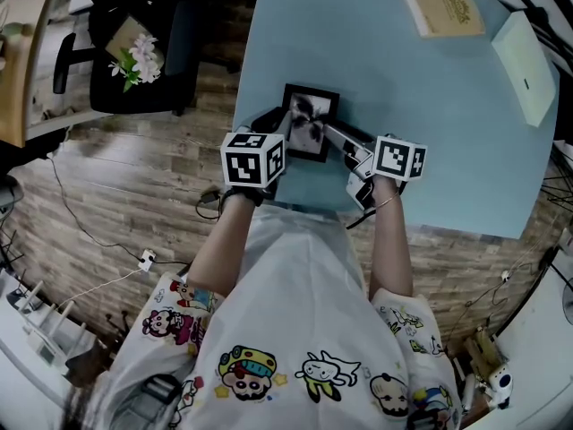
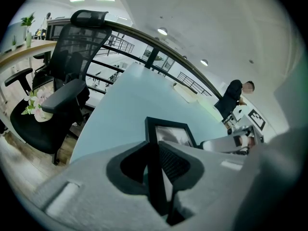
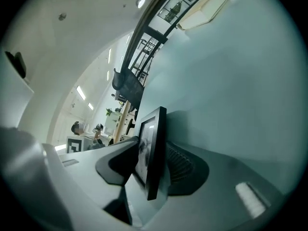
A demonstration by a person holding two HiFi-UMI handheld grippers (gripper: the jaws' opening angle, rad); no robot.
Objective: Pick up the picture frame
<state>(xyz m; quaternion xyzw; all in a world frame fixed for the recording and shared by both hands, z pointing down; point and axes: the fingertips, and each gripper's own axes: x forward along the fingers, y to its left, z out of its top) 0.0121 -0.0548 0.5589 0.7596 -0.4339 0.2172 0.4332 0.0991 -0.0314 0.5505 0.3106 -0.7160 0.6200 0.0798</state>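
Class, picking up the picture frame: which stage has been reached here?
Done: left tongs and right tongs each clamp an edge of the picture frame. In hand: the lift; whether it is off the blue table is unclear. Left: raising it clear.

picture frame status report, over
left gripper shut on black rectangular picture frame, left edge; right gripper shut on its right edge; nothing close around it on the light blue table

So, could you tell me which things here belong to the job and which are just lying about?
Job: picture frame; left gripper and right gripper, each closed on an edge of it.
Lying about: book, pale box, office chair, flowers.
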